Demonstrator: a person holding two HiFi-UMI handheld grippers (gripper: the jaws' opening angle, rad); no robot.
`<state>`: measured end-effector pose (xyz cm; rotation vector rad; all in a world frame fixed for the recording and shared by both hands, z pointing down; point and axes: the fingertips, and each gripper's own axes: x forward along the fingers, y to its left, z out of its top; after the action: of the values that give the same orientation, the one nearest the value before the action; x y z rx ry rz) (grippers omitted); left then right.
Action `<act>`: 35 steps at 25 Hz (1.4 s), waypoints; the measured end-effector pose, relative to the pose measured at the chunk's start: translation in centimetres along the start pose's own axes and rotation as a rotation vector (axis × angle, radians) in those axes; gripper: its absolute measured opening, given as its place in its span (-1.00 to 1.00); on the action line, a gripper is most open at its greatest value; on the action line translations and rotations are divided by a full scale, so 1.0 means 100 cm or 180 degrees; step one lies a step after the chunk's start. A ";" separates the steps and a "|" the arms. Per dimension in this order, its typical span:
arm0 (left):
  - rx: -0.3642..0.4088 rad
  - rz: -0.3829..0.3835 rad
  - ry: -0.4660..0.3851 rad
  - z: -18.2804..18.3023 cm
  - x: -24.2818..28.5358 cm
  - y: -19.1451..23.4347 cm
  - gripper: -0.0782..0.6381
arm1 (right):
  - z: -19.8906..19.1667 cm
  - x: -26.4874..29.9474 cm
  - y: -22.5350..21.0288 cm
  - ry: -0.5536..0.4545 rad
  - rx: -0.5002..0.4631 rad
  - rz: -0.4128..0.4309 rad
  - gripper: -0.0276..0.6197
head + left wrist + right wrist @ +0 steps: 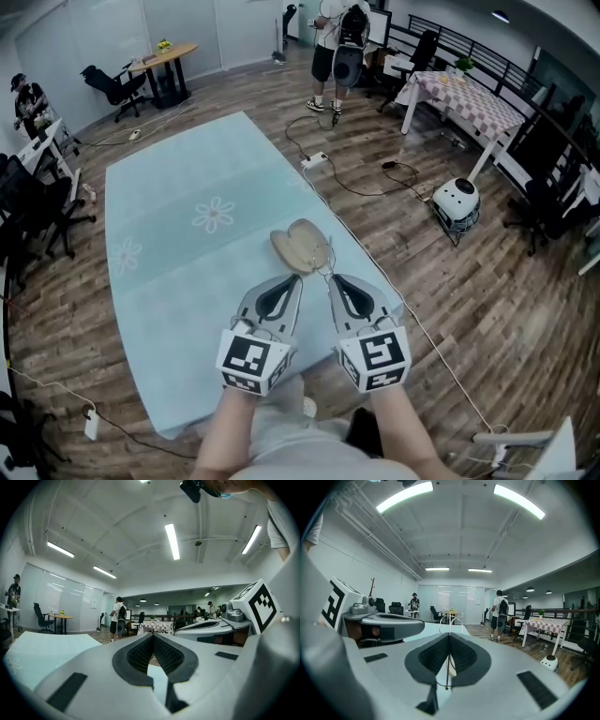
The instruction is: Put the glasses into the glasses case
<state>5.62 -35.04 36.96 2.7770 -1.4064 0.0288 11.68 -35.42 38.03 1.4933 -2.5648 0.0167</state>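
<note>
An open tan glasses case (300,246) lies on the pale blue table (178,234), just beyond both gripper tips. My right gripper (331,278) is shut on thin wire-framed glasses (327,264), which hang right beside the case. In the right gripper view a slim temple arm (448,667) runs between the closed pads, and the rims (451,621) stick up past the right gripper (449,638). My left gripper (297,278) is close alongside, shut with nothing in it. Its pads meet in the left gripper view, where the left gripper (152,639) shows only table beyond.
The table's right edge (370,267) runs close to the case. On the wood floor lie cables (361,183) and a white round device (457,199). A person (336,52) stands at the far end; office chairs (37,216) sit to the left.
</note>
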 end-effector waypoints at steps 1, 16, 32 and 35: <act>0.0002 -0.0006 0.0006 -0.002 0.004 0.002 -0.76 | -0.002 0.003 -0.002 0.0011 -0.0005 -0.0004 -0.88; -0.0096 -0.0067 0.0189 -0.043 0.069 0.056 -0.76 | -0.039 0.088 -0.027 0.0410 -0.0038 -0.0038 -0.88; -0.0420 0.0068 0.0319 -0.094 0.107 0.099 -0.76 | -0.107 0.163 -0.052 0.0886 0.0042 -0.0017 -0.88; -0.0471 0.0067 0.0350 -0.102 0.112 0.100 -0.76 | -0.118 0.173 -0.055 0.0957 0.0047 0.0004 -0.88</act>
<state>4.12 -49.61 47.66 2.5993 -1.3534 0.0738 9.78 -51.88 51.89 1.3751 -2.3301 0.2417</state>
